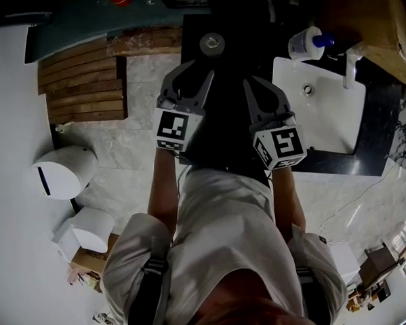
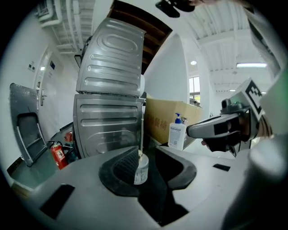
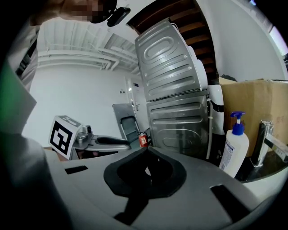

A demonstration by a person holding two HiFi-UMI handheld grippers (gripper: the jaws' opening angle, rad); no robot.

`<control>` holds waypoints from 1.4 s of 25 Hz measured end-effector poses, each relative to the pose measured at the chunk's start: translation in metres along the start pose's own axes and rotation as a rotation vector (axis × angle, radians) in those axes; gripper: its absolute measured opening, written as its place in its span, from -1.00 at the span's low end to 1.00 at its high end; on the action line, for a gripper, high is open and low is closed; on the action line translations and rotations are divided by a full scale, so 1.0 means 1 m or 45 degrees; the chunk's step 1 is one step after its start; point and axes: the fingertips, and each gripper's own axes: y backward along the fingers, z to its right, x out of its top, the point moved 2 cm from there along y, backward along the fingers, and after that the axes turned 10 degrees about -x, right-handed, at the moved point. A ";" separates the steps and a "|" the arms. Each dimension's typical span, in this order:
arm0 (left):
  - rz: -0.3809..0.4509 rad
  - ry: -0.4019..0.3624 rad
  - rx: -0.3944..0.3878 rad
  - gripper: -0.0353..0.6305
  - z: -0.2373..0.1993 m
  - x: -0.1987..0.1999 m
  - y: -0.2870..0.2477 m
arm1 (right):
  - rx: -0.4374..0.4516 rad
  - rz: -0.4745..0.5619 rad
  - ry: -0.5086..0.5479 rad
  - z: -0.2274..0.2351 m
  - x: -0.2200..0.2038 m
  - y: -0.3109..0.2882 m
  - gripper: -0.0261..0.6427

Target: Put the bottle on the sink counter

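Here, the small lidded bottle (image 1: 211, 43) stood upright on the dark sink counter (image 1: 376, 130), close to its far left corner and just inside both of those edges. The left gripper (image 2: 147, 153) hung short of it, its fingers partly apart and clamped on nothing. In the left gripper view the bottle showed in the gap beside the left pad, while the head view placed it beyond the fingertips. The right gripper (image 3: 146, 153) was held alongside, near its partner but not touching it, with its fingertips together and nothing between them.

A bare stretch of dark counter lay between the bottle and the white sink (image 1: 327, 127), which was set into the counter's right half. A pump bottle (image 1: 304, 44) stood at the sink's far left corner beside the faucet (image 1: 350, 70), well apart from the small bottle. Past the counter's left edge lay pale stone floor (image 1: 141, 114) and a run of wooden slats (image 1: 81, 84). Ribbed metal panels (image 2: 110, 90) and a cardboard box (image 2: 162, 123) closed off the space behind the counter.
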 end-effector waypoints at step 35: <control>0.098 -0.027 0.027 -0.77 0.056 0.032 0.070 | 0.085 0.095 0.108 -0.029 0.033 0.059 -0.93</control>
